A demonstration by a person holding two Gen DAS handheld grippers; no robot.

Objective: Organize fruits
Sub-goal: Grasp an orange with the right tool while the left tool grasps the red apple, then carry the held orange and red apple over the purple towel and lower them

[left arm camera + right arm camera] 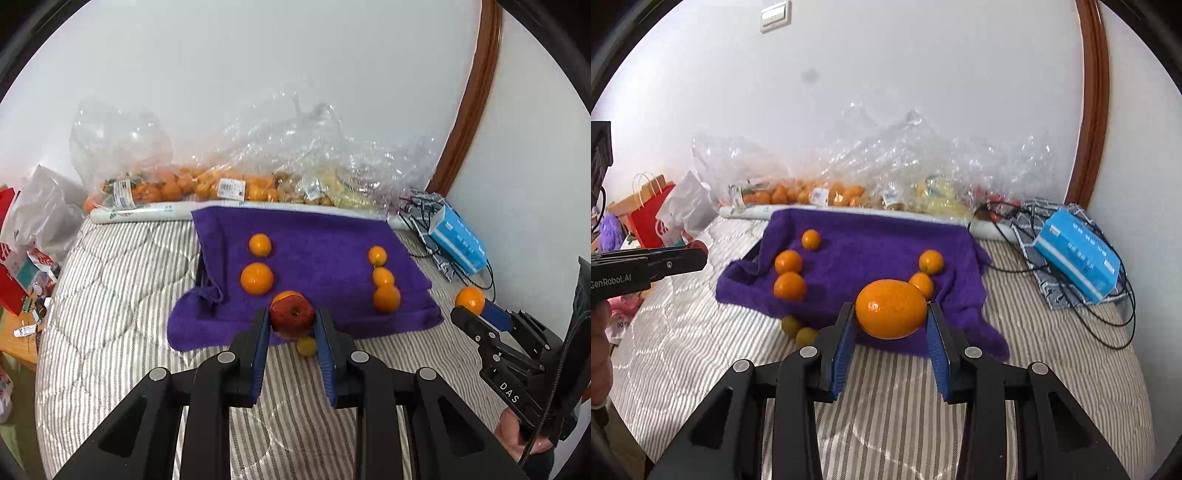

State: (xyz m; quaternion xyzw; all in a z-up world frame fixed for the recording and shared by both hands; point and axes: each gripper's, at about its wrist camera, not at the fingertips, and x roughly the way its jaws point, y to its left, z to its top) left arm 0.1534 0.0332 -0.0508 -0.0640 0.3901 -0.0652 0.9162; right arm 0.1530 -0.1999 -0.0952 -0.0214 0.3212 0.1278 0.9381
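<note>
A purple towel [317, 236] lies on the striped bed cover. My left gripper [291, 314] is shut on a red apple [291, 319], held above the towel's near edge. Two oranges [257, 278] form a left column on the towel, with a third partly hidden behind the apple. Three oranges [383, 277] line its right side. My right gripper [891, 308] is shut on a large orange [891, 314], also raised over the towel [868, 240]. Small yellow-green fruits [798, 330] sit on the bed cover just off the towel's front edge.
Clear plastic bags of oranges and other fruit [221, 184] lie along the wall behind the towel, with a paper roll [144, 214] in front. A blue box [1078, 254] and black cables [1115, 321] lie at the right. A red bag [650, 218] and clutter stand at the left.
</note>
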